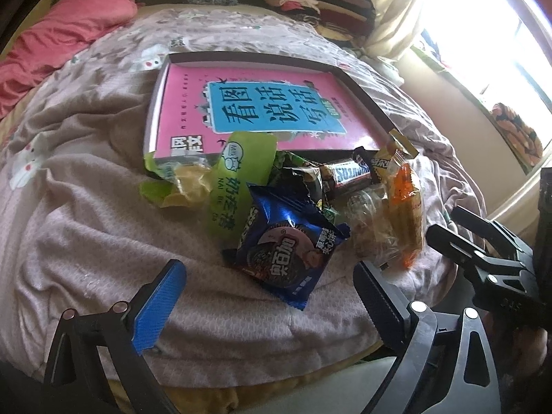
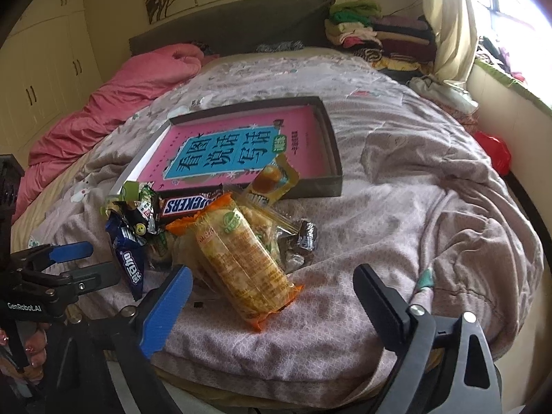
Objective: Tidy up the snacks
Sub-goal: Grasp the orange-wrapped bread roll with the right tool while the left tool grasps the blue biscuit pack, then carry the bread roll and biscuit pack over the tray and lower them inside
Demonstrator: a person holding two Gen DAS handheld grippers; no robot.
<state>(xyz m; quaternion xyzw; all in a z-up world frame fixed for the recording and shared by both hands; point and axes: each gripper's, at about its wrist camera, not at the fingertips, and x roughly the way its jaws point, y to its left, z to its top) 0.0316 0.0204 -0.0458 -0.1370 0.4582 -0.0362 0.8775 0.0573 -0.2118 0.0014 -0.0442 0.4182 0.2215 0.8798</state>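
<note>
A heap of snacks lies on the bed in front of a shallow dark box [image 1: 365, 93] that holds a pink book [image 1: 255, 110]. In the left wrist view my left gripper [image 1: 269, 307] stands open just short of a blue Oreo packet [image 1: 286, 252], with nothing between its fingers. Behind the packet are a green packet [image 1: 238, 179] and a Snickers bar [image 1: 348, 176]. In the right wrist view my right gripper [image 2: 276, 307] is open around the near end of an orange-ended cracker pack [image 2: 241, 262], and its pads do not touch it. The left gripper [image 2: 86, 262] shows at the left, beside the Oreo packet [image 2: 129, 258].
A rumpled pinkish-grey quilt [image 2: 414, 207] covers the bed. A pink duvet [image 2: 114, 103] lies at the far left, folded clothes [image 2: 379, 34] are stacked by the headboard, and a red bag [image 2: 493, 151] sits at the right edge under the window.
</note>
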